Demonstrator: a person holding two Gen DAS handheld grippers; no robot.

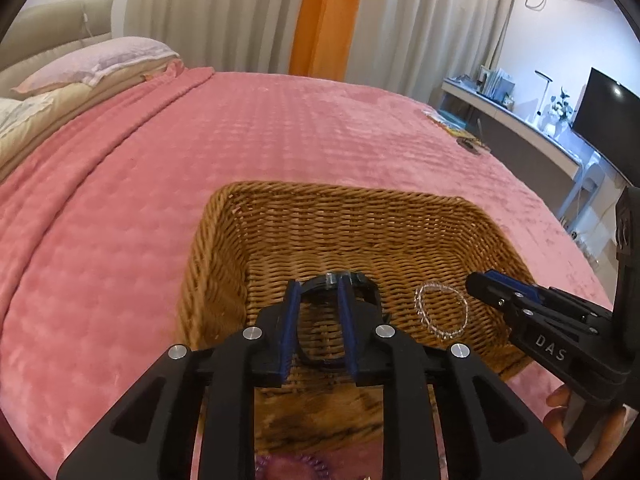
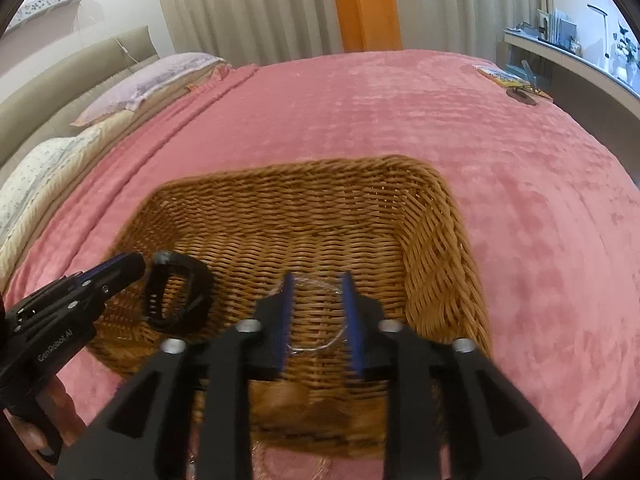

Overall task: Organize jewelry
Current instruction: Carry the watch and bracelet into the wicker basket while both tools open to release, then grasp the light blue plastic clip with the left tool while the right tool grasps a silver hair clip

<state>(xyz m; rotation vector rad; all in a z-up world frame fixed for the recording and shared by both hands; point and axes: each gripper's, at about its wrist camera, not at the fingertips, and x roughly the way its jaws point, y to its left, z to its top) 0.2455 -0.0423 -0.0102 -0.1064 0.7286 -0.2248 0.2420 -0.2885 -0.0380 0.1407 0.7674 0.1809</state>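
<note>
Two pieces, a black watch [image 1: 340, 288] and clear bracelet [image 1: 440, 312], already lie in the basket [image 1: 320, 208]; both grippers' jaws stand narrowly apart, holding nothing; purple beads [image 1: 292, 466] near the basket remain.

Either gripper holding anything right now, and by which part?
Nothing held. Left gripper is open over the black watch; right gripper is open over the clear bead bracelet. Both pieces lie in the wicker basket.

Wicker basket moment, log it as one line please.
basket: on pink bedspread | black watch: in basket, between open left fingers | clear bead bracelet: in basket, beside watch | both grippers: open, released
</note>
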